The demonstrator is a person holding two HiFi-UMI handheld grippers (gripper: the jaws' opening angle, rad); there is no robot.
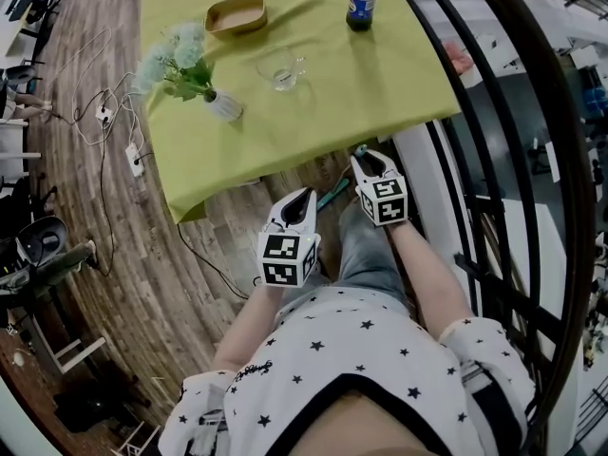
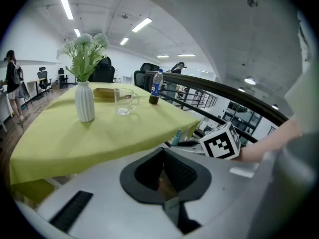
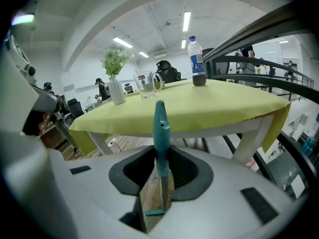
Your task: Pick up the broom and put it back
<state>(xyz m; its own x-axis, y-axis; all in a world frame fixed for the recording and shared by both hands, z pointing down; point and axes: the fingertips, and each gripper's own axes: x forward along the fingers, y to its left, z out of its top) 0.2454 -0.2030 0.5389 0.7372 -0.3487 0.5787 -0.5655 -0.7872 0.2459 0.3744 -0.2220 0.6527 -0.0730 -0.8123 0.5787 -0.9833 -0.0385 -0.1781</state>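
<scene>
Broom: only the upper end is visible. It has a teal moulded plastic grip, tapered to a rounded tip with a small hang hole, and below it a thin, bare metal shaft. The brush head is not in view.

Location: the grip stands upright between the jaws of the right hand-held gripper. It sits just in front of the near edge of the worktop, beside the person's legs. In the head view the shaft slants down toward the wood-plank floor.

Gripper state:
- Right hand-held gripper: closed on the teal grip, ribbed dark pads on either side.
- Left hand-held gripper: jaws drawn together at the tips, nothing between them, near the shaft but apart from it.

Expected handling: light, long and stiff. The plastic looks smooth and rounded, so it may twist or slide in the pads. Held this close to the top, the unseen lower end will probably swing as a lever. A second hold lower on the shaft would likely steady it.

Surroundings: matte green cloth on the worktop, and a dark curved metal railing at the right.
</scene>
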